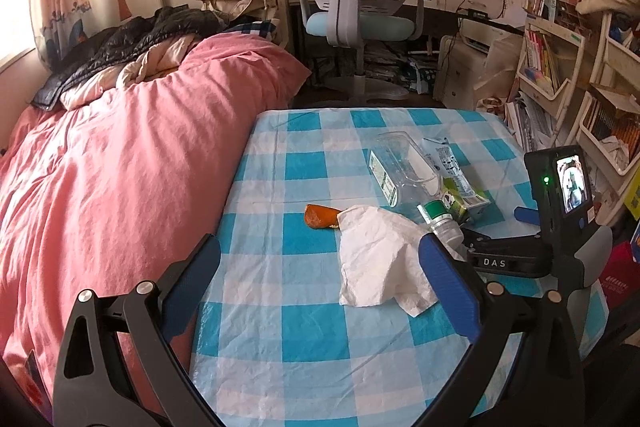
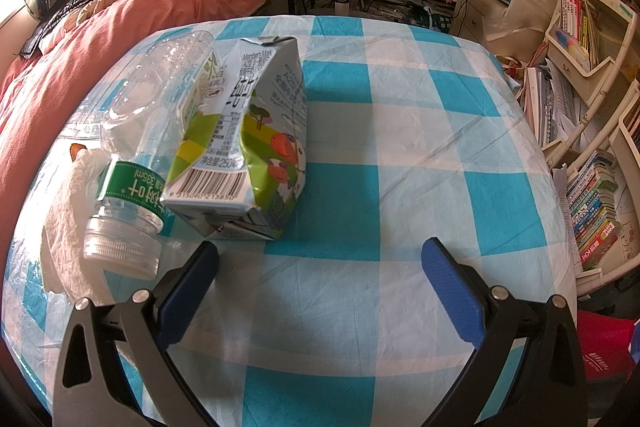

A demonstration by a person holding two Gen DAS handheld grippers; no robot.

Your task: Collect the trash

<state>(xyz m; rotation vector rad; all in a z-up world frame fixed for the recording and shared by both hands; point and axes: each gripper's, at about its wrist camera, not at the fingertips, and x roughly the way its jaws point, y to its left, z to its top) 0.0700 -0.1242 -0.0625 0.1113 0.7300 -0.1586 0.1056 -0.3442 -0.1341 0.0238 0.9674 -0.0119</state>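
Now both grippers, left gripper (image 1: 320,267) and right gripper (image 2: 320,267), were spread wide, holding nothing; picking had not started. Next, probably, grab the milk carton (image 2: 244,139).

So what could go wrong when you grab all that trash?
The empty bottle lies on its side against the milk carton, so nudging either might roll the bottle off the table. The tissue partly covers the orange peel, so the peel could get missed. Both grippers are open.

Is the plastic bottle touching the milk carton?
Touching. Right wrist view: the plastic bottle lies pressed along the milk carton, no gap showing between them.
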